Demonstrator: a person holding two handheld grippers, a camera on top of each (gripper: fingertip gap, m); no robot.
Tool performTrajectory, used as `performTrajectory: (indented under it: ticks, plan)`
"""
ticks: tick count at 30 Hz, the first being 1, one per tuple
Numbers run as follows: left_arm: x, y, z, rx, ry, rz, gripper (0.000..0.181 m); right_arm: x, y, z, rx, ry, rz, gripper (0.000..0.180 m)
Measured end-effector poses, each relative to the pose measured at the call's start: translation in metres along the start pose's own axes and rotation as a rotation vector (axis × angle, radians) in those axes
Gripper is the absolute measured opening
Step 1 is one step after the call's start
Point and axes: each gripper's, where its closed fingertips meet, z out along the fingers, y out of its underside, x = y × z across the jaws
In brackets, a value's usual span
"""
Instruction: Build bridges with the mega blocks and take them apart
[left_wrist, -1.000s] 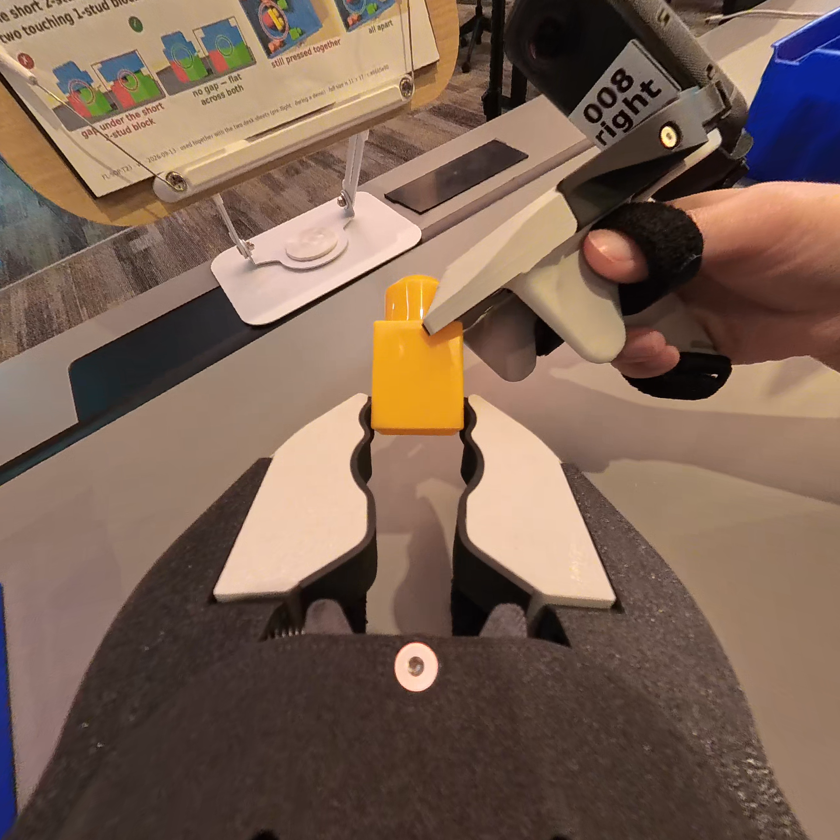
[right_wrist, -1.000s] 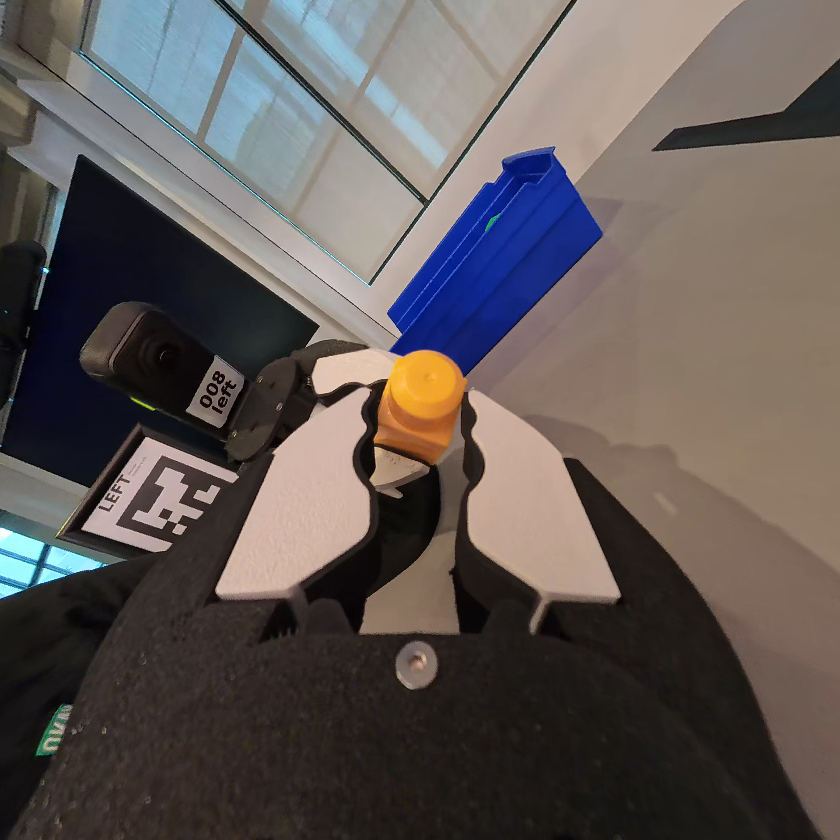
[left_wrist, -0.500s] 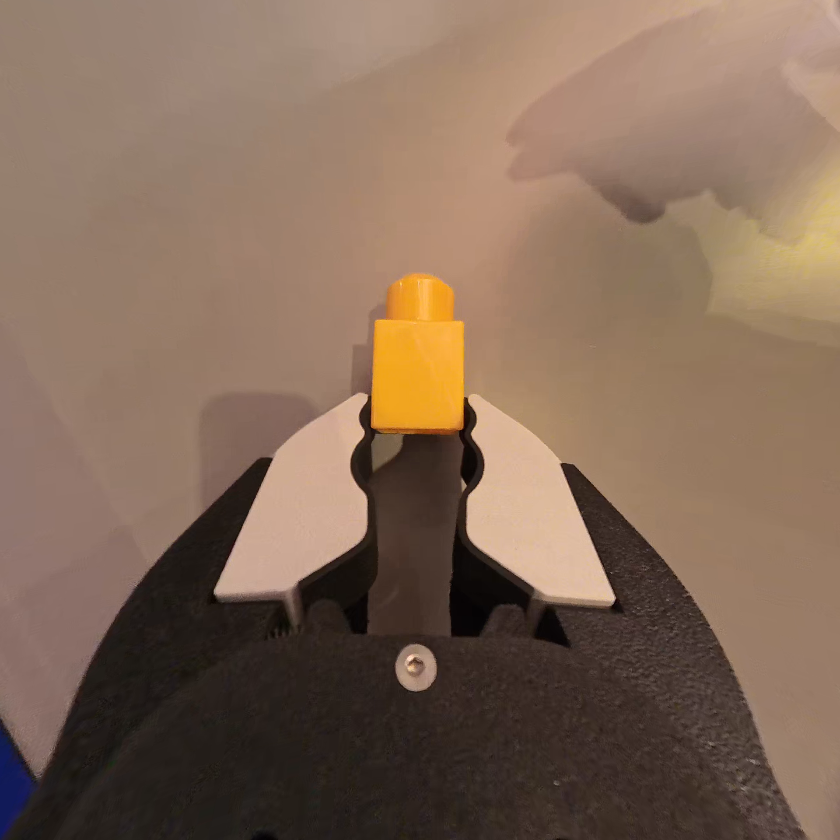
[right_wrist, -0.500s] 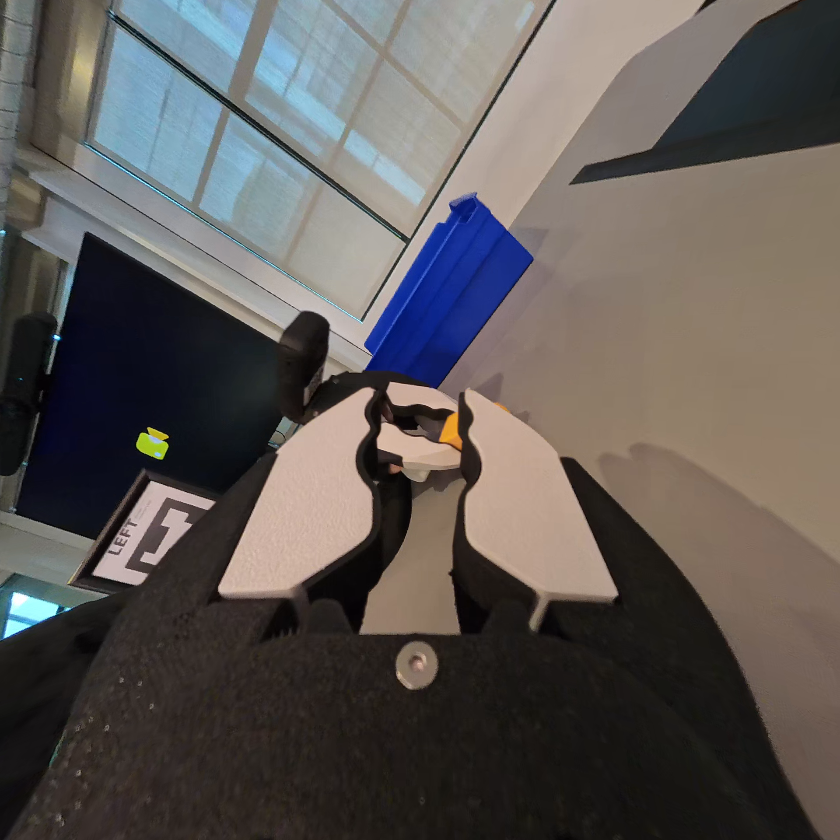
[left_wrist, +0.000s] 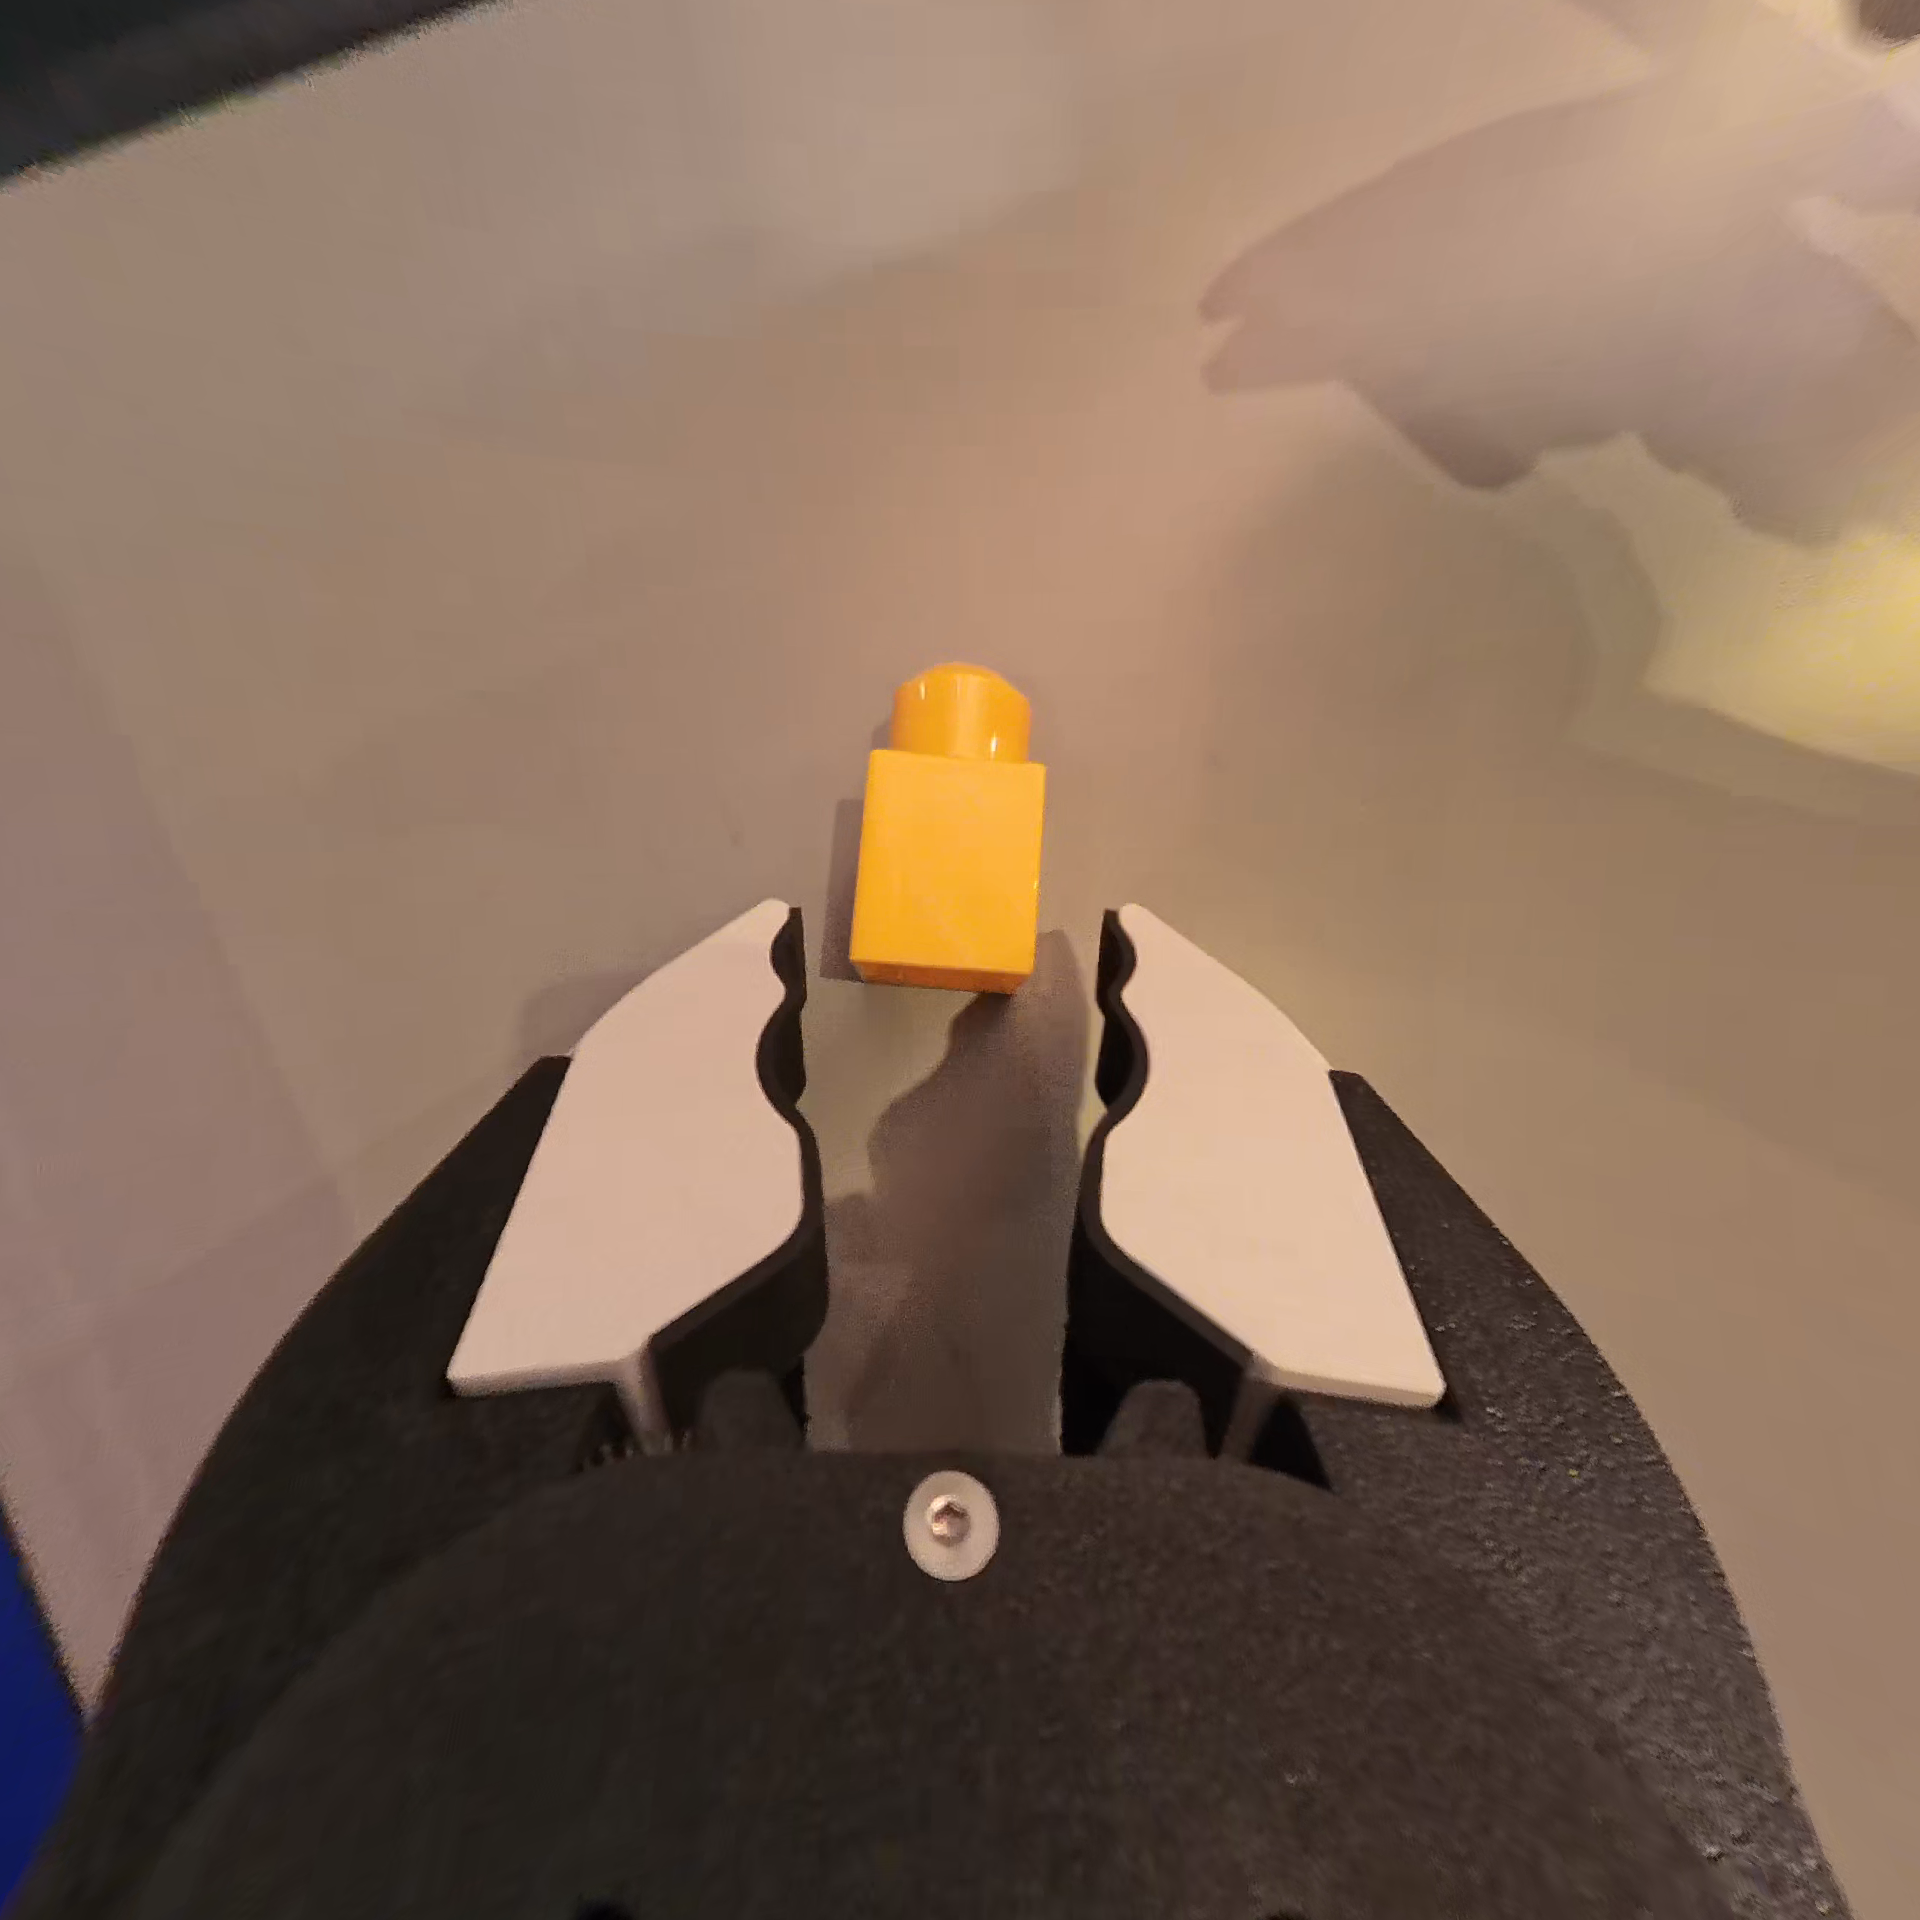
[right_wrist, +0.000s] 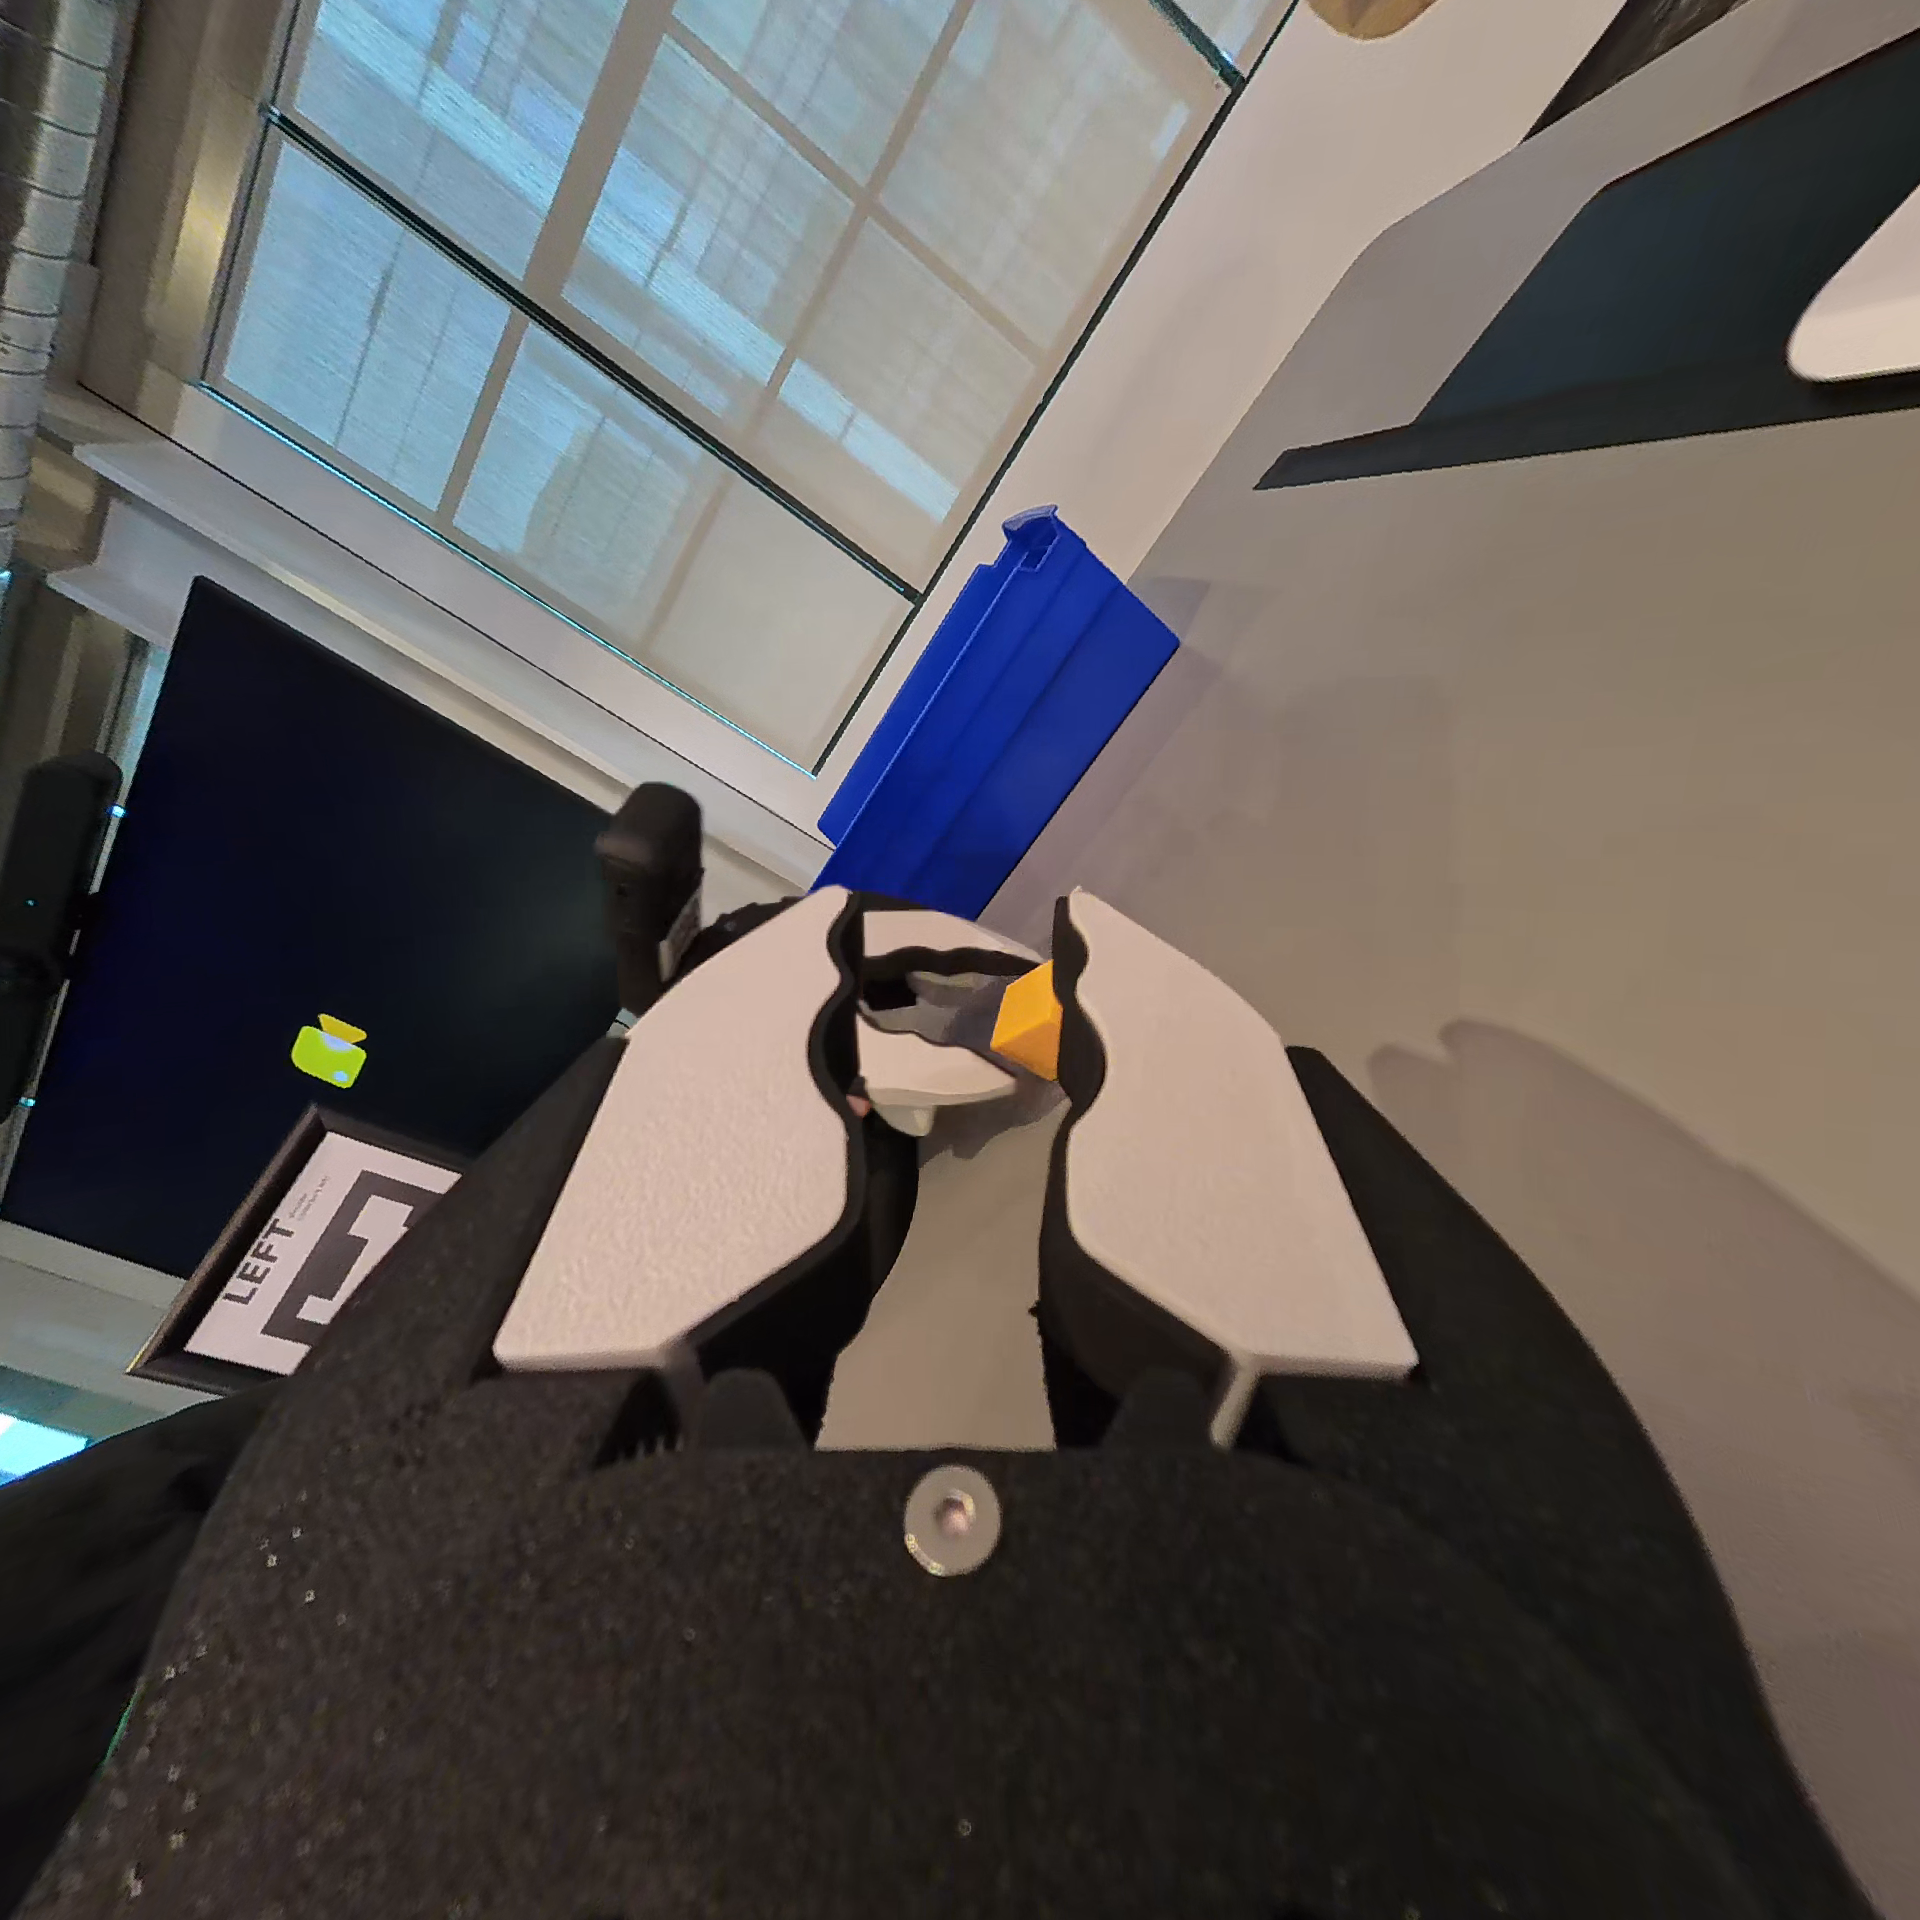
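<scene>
The left gripper (left_wrist: 948, 914) is spread apart, its fingers clear of the orange block (left_wrist: 948, 873) standing on the grey table (left_wrist: 416, 520). The right gripper (right_wrist: 956, 914), also parted, holds nothing; behind it a blue bin (right_wrist: 997, 748), contents hidden.

We look steeply down from the left wrist, close over the table (left_wrist: 520, 520); our right wrist camera, rolled sideways, faces the windows (right_wrist: 582, 343). Both views share the orange block (left_wrist: 948, 868).
</scene>
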Motion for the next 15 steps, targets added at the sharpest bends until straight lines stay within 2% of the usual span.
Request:
performTrajectory:
  ticks: [4, 7, 11, 13, 15]
  plan:
    - [-0.010, -0.024, -0.055, 0.153, -0.026, -0.015, 0.050, 0.004, -0.005, -0.008, 0.019, 0.019, -0.009, 0.034]
    - [-0.051, -0.031, -0.113, 0.159, -0.069, -0.066, 0.046, 0.006, -0.010, -0.014, 0.041, 0.026, -0.011, 0.034]
    - [-0.157, -0.022, -0.161, 0.048, -0.200, -0.165, 0.043, 0.011, -0.012, -0.016, 0.044, 0.039, -0.014, 0.034]
    - [-0.215, -0.019, -0.170, 0.042, -0.270, -0.195, 0.032, 0.014, -0.010, -0.016, 0.034, 0.049, -0.018, 0.034]
    - [-0.257, -0.015, -0.168, 0.039, -0.317, -0.133, 0.029, 0.017, -0.007, -0.015, 0.017, 0.060, -0.025, 0.035]
